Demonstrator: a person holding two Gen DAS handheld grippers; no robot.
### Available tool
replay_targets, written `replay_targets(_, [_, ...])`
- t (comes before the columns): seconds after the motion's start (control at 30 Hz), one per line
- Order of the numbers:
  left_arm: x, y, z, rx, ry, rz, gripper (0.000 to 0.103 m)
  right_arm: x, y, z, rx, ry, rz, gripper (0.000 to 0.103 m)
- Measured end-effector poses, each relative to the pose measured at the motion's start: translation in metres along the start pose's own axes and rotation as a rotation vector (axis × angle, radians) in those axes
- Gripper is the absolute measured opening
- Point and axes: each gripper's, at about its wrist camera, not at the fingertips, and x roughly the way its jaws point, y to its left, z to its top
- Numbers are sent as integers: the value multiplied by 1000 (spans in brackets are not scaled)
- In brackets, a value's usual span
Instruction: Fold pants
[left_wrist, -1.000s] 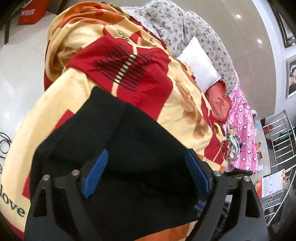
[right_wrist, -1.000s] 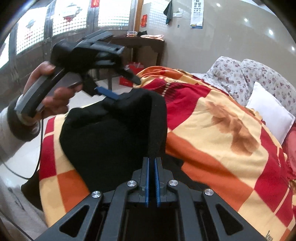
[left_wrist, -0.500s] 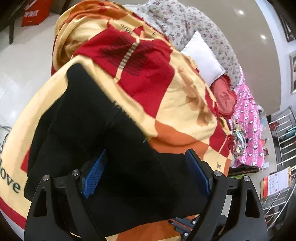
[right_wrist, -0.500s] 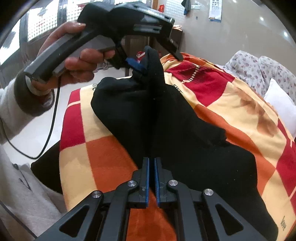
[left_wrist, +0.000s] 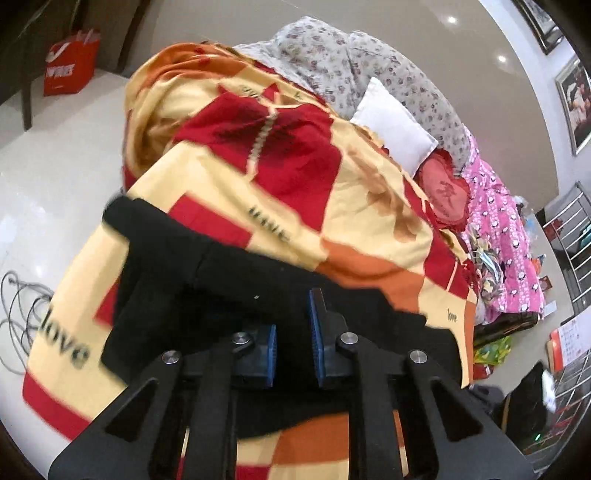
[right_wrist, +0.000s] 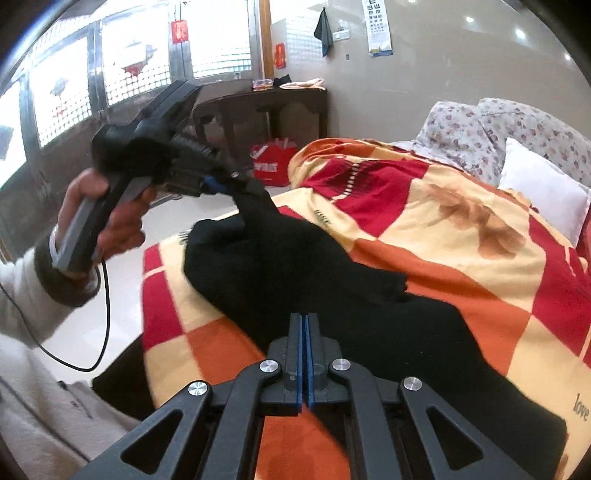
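- Black plastic right gripper (right_wrist: 303, 332), nearest item in the right wrist view: blue-lined jaws pressed together at the near edge of the pants; whether cloth lay pinched between them could not be told.
- Black plastic left gripper (left_wrist: 294, 328) in the left wrist view: blue pads standing a little apart, dark fabric directly beneath and between them. In the right wrist view the same gripper (right_wrist: 236, 181) was held aloft by the left hand (right_wrist: 110, 214), its tip pinching a raised corner of the pants.
- Black pants (right_wrist: 332, 280), soft knit: lying across the near end of the blanket, one corner lifted off the bed at the left gripper, the remainder spread flat toward the right gripper. Also recorded in the left wrist view (left_wrist: 207, 273), slightly blurred.
- Blanket (left_wrist: 295, 184), fleece, in red, orange and cream blocks printed with "love": covering the bed under the pants.
- Black cable (right_wrist: 103, 317): hanging from the handle of the left gripper.
- White pillow (left_wrist: 395, 125): at the head of the bed, against floral grey bedding (left_wrist: 351, 70).
- Pink patterned cloth (left_wrist: 502, 229): along the far side of the bed.
- Red shopping bag (right_wrist: 275, 162): on the floor beyond the bed, before a dark wooden table (right_wrist: 266, 107).
- Eye chart (right_wrist: 380, 27): on the far wall.
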Motion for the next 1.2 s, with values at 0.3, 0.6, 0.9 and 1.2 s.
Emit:
replay_targets(0.3, [12,33,-33,-65,45,42,14,51,46,0,-42,-48,-100,61])
replay_targets(0.6, [-2,17,-20,-34,17,-19,14,89,17,12,42,39,-144,5])
replay_targets(0.9, [-17,18,-45,38,19,13,14,50,38,9,51,39,-25,5])
replay_targets(1.2, [-25,42,-60,48,28,155,14,46,29,-5,96,103,34,35])
